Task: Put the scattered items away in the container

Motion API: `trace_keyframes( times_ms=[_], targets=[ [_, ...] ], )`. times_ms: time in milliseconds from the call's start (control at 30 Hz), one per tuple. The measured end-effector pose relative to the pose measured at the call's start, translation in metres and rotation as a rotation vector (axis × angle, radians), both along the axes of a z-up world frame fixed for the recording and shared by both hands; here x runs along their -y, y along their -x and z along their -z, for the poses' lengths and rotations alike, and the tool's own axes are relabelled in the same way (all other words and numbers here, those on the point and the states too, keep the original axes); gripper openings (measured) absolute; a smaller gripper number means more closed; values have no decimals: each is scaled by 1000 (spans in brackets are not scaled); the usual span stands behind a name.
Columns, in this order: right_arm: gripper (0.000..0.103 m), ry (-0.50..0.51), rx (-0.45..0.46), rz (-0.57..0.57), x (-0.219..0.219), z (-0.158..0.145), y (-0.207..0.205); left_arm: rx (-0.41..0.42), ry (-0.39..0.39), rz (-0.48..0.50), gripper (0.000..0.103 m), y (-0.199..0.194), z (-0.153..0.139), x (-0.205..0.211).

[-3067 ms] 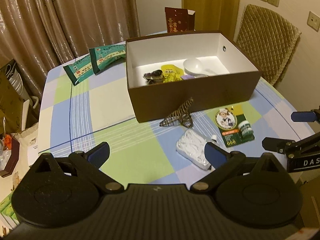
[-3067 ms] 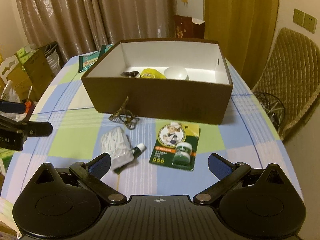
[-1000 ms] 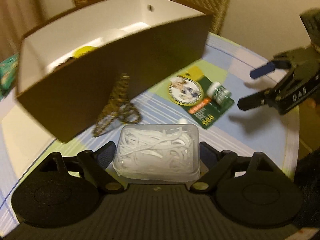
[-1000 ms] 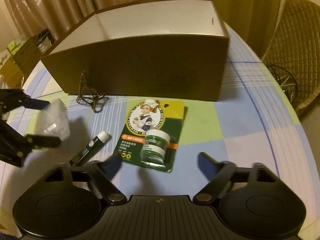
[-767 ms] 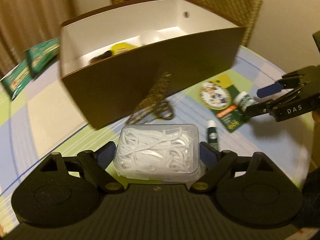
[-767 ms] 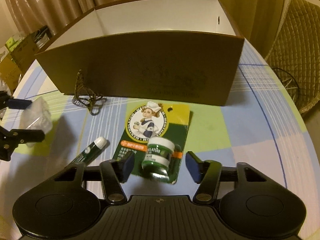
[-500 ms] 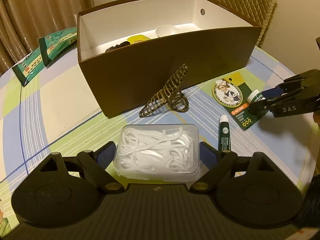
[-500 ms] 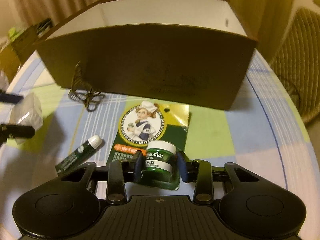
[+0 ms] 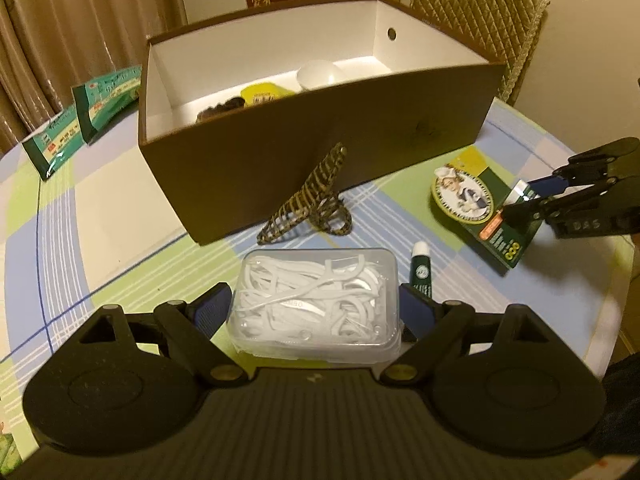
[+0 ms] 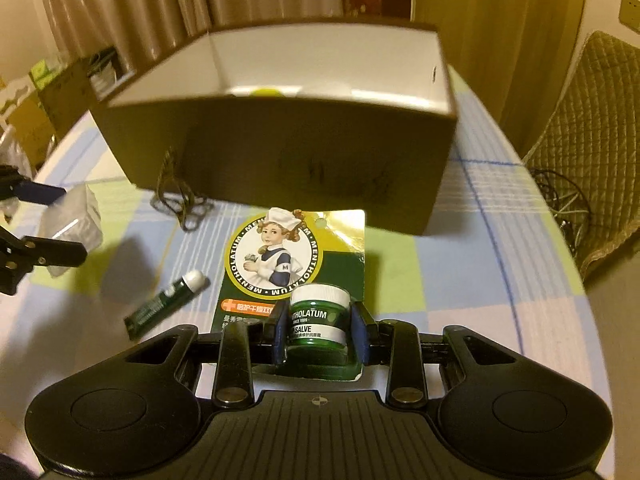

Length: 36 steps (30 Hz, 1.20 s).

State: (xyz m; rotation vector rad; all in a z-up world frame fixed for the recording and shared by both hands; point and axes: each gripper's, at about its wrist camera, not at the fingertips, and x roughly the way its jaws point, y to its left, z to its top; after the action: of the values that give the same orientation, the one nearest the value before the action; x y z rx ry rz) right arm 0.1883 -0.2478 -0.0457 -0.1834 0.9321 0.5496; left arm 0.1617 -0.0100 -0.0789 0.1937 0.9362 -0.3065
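Box (image 9: 320, 148) contents half-hidden behind near wall

curtains (image 9: 80, 32) | quilted chair (image 9: 480, 4) | checked tablecloth (image 9: 52, 216)

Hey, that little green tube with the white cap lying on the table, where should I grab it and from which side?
Grip the green tube across its narrow body, near the middle, coming straight down from above. It lies flat on the tablecloth, so only its long sides are free. Set the fingers crosswise to its length; the floss box and salve card sit close on either side.
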Motion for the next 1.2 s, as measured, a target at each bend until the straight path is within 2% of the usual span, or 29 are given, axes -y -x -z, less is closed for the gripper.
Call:
trace_keyframes(
  times_ms=[400,1200],
  targets=[
    [30,-80,43,-28,1,-42,3,86,0,11,87,-2,-35,4],
    [30,-140,96,-68,-13,-72,-28,178,20,17,87,-34,-60,9]
  ],
)
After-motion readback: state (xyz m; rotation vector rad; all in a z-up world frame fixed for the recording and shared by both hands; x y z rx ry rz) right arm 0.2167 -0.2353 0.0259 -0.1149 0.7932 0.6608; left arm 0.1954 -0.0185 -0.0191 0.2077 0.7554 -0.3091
